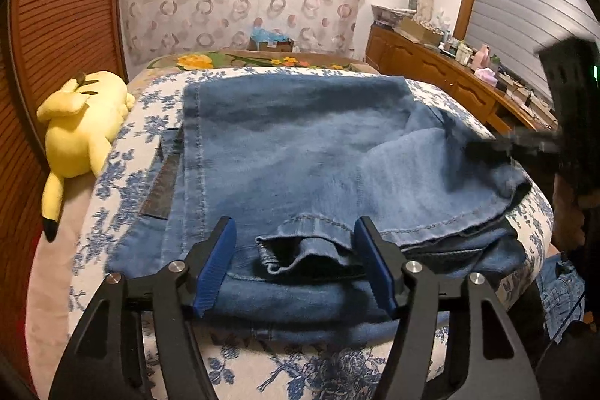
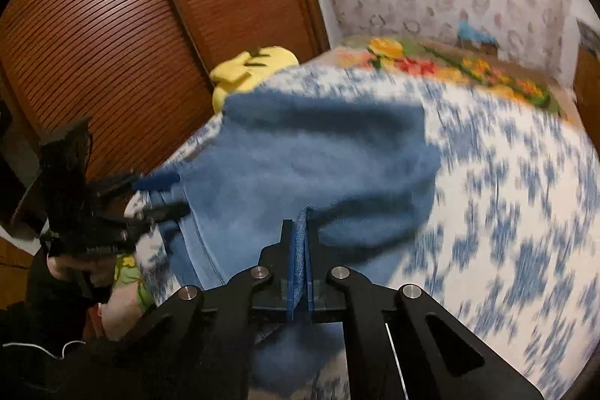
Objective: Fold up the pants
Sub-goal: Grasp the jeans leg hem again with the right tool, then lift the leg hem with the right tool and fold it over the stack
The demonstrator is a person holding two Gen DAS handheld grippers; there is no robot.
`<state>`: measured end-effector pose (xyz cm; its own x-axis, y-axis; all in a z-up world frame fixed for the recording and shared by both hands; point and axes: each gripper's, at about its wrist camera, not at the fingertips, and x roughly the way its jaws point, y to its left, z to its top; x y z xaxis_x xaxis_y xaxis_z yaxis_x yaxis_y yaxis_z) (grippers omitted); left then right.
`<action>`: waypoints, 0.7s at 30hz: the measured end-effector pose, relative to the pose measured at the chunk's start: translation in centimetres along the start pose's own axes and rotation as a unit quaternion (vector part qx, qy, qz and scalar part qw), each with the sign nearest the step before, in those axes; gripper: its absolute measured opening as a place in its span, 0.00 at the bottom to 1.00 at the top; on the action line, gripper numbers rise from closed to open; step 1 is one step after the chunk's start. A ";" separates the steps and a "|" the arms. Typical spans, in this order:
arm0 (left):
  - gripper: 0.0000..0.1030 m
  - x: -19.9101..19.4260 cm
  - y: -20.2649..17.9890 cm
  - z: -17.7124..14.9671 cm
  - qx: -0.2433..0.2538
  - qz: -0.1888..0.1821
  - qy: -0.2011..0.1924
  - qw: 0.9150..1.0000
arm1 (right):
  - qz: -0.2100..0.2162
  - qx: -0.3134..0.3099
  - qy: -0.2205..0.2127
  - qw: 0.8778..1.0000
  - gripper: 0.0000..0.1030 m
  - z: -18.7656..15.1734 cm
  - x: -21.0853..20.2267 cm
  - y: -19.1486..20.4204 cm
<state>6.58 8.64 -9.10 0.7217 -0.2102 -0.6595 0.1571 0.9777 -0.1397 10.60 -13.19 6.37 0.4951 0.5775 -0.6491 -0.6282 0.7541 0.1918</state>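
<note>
Folding the blue denim pants on the bed with the blue-flowered white cover.

My right gripper is clenched on a fold of the denim. My left gripper stands released, its blue pads beside a cuff, not pressing it.

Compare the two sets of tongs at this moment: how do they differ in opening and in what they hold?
The left tongs stand open, blue pads either side of a hem of the blue denim pants without pressing it; the right tongs are shut, pinching a fold of that denim. The left tongs sit at the near edge of the pile, the right tongs at its right side. Both have black arms with blue pads and work over the blue-and-white floral bedspread.
</note>
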 end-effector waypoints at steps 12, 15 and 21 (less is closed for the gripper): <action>0.68 -2.0 1.5 0.8 0.001 0.002 -0.029 1.000 | -0.006 -0.051 -0.034 0.998 0.03 10.9 7.7 3.0; 0.69 -0.9 1.8 1.0 0.007 -0.007 -0.019 1.000 | -0.020 -0.029 -0.031 0.999 0.03 11.8 11.0 1.1; 0.69 1.3 2.2 0.8 -0.001 0.002 0.014 1.000 | -0.045 0.013 -0.019 0.999 0.14 11.8 13.6 -2.4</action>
<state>8.46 10.49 -9.67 0.7036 -0.2057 -0.6801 0.1519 0.9786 -0.1388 25.93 -3.42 5.79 0.5713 0.5178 -0.6368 -0.5644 0.8112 0.1532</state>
